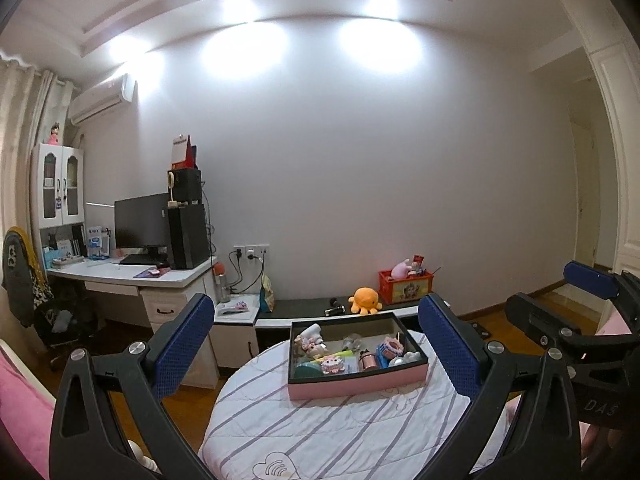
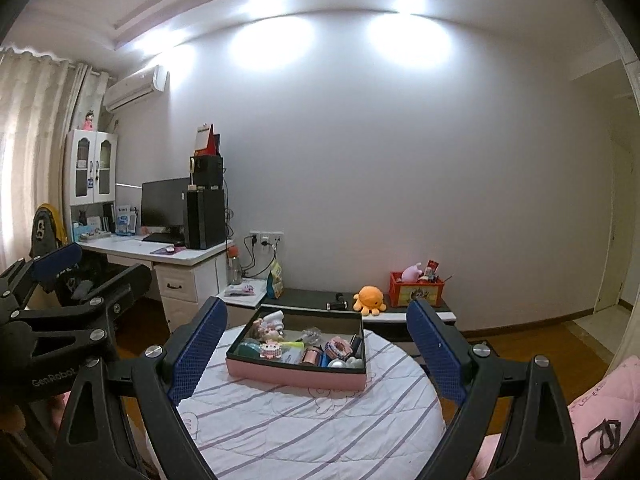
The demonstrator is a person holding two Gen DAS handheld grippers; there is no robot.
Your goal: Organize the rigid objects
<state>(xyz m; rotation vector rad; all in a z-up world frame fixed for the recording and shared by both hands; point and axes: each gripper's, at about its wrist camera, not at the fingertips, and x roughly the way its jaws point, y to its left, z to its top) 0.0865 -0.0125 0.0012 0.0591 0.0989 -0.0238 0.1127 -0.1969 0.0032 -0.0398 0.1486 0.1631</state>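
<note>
A pink box with a black rim [image 1: 354,385] sits on a round table with a striped white cloth [image 1: 320,428]. It holds several small items: a doll [image 1: 309,344], a pink teeth toy [image 1: 333,365], a copper cylinder [image 1: 368,361] and white balls. The box also shows in the right wrist view [image 2: 294,376]. My left gripper [image 1: 316,344] is open and empty, held back from the box. My right gripper [image 2: 316,346] is open and empty too, at a like distance. Each gripper shows at the edge of the other's view.
Beyond the table runs a low bench [image 1: 316,308] with an orange plush octopus [image 1: 363,300] and a red crate of toys [image 1: 405,286]. A desk with a monitor and computer tower [image 1: 132,272] stands at the left. A pink cushion [image 2: 600,412] lies at right.
</note>
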